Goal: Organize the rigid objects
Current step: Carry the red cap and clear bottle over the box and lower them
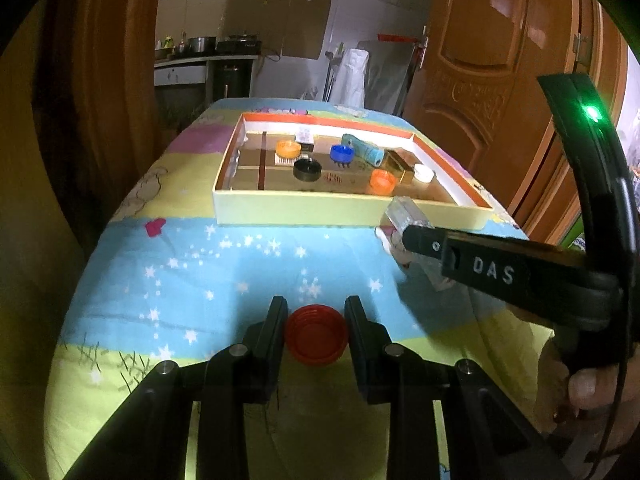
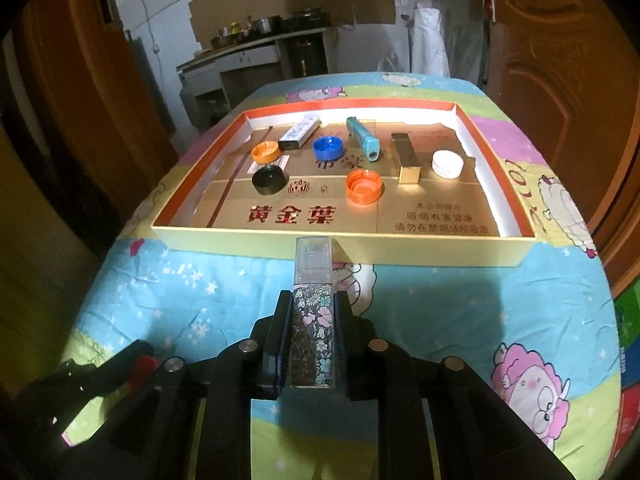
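Being squeezed by the left gripper is a red cap, pinched between both fingers right over the cartoon bedsheet at the near end of the table. Over on the other side, a floral lighter with a clear top is being clamped lengthwise by the right gripper, its clear end poking out toward the near wall of the shallow box. Everything else is sitting inside that box: two orange caps, a blue cap, a black cap, a white cap, a teal lighter, a gold lighter and a white lighter. They're all being kept loosely apart on the printed cardboard floor, caps mostly facing up.
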The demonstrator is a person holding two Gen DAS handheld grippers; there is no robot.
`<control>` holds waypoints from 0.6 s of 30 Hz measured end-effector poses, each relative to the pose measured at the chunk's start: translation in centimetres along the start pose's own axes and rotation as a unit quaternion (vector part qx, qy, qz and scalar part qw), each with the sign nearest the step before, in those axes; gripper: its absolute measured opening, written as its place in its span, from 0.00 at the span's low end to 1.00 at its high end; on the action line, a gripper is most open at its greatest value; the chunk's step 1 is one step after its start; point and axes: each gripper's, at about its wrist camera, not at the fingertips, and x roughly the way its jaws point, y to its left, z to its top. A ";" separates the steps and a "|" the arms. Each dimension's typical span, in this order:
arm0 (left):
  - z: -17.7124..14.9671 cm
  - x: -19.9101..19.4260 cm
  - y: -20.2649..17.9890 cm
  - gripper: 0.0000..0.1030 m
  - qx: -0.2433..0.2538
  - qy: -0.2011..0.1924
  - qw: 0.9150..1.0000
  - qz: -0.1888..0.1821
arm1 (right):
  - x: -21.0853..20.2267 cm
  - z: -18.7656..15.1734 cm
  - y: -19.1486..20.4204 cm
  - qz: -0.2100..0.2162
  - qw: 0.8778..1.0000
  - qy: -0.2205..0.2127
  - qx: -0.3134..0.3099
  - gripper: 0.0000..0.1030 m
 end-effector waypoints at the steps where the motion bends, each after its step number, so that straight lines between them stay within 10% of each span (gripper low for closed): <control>1: 0.3 0.0 0.0 0.29 0.000 -0.002 1.000 0.000 | -0.2 0.0 0.0 0.000 1.000 -0.002 0.000 0.20; 18: 6.8 1.1 -1.0 0.29 0.023 -0.029 0.999 -0.010 | -2.4 2.4 -2.3 -0.013 0.999 -0.034 -0.008 0.20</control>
